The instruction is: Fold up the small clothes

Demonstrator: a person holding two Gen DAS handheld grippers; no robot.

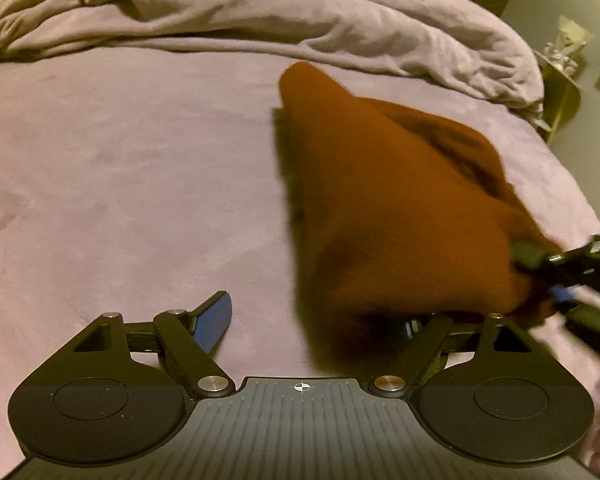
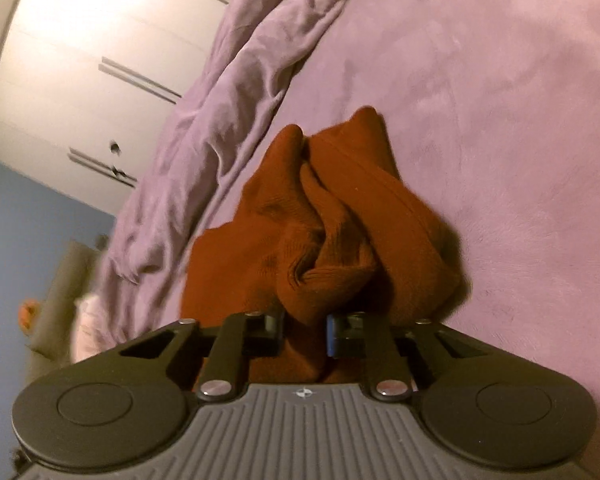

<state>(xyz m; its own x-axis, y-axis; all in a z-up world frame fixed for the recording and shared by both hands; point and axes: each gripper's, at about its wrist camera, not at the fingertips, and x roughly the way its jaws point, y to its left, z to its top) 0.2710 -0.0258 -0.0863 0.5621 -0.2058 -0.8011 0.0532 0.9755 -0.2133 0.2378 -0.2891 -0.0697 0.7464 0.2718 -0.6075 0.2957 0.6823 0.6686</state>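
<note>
A rust-brown knit garment (image 1: 384, 208) hangs bunched above the lilac bed sheet (image 1: 120, 168), blurred by motion. My right gripper (image 1: 540, 276) is shut on its lower corner at the right edge of the left wrist view. In the right wrist view the garment (image 2: 332, 216) fills the space between the right gripper's (image 2: 302, 332) two fingers, which pinch a fold of it. My left gripper (image 1: 316, 320) is open: its left blue pad (image 1: 214, 322) shows bare over the sheet, and its right finger is hidden behind the garment's hanging edge.
A crumpled lilac duvet (image 1: 260, 12) lies across the far side of the bed, also seen in the right wrist view (image 2: 236, 92). White wardrobe doors (image 2: 80, 60) stand beyond it. A small stand (image 1: 560, 88) with items sits right of the bed.
</note>
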